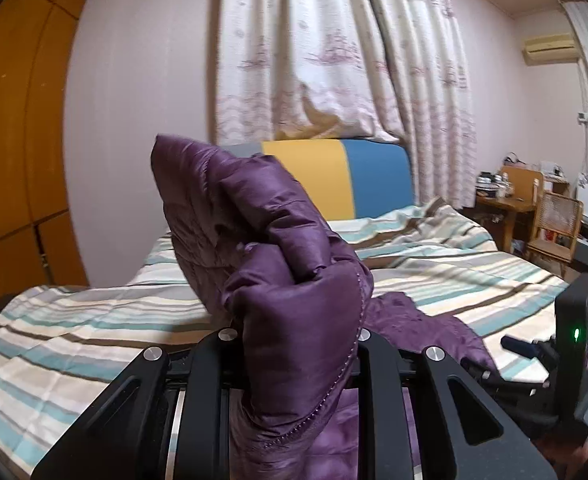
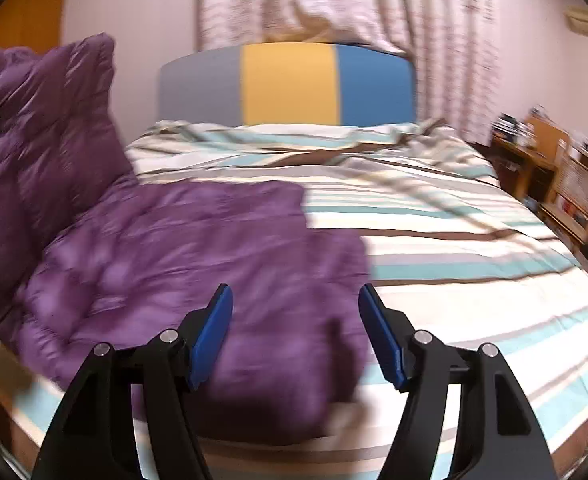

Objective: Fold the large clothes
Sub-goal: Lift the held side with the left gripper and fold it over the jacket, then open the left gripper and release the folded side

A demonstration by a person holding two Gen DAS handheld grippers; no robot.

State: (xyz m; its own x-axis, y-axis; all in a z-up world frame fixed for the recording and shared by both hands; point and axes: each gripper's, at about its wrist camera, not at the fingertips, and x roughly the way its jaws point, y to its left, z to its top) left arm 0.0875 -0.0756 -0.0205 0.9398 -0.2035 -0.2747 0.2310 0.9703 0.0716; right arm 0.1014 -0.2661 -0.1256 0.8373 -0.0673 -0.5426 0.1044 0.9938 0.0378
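Left wrist view: we see the left gripper (image 1: 294,344) clamped on a bunched fold of the purple quilted jacket (image 1: 278,248), which rises above the striped bed (image 1: 454,280). Right wrist view: the right gripper (image 2: 296,336) stands with its blue pads (image 2: 210,336) wide apart, nothing pressed between them, poised over the rest of the jacket, which lies spread on the near left part of the bed before the headboard (image 2: 290,84).

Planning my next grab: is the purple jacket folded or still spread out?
Partly folded, not finished. One part of the purple jacket lies on the bed; another is lifted, bunched in the left gripper.
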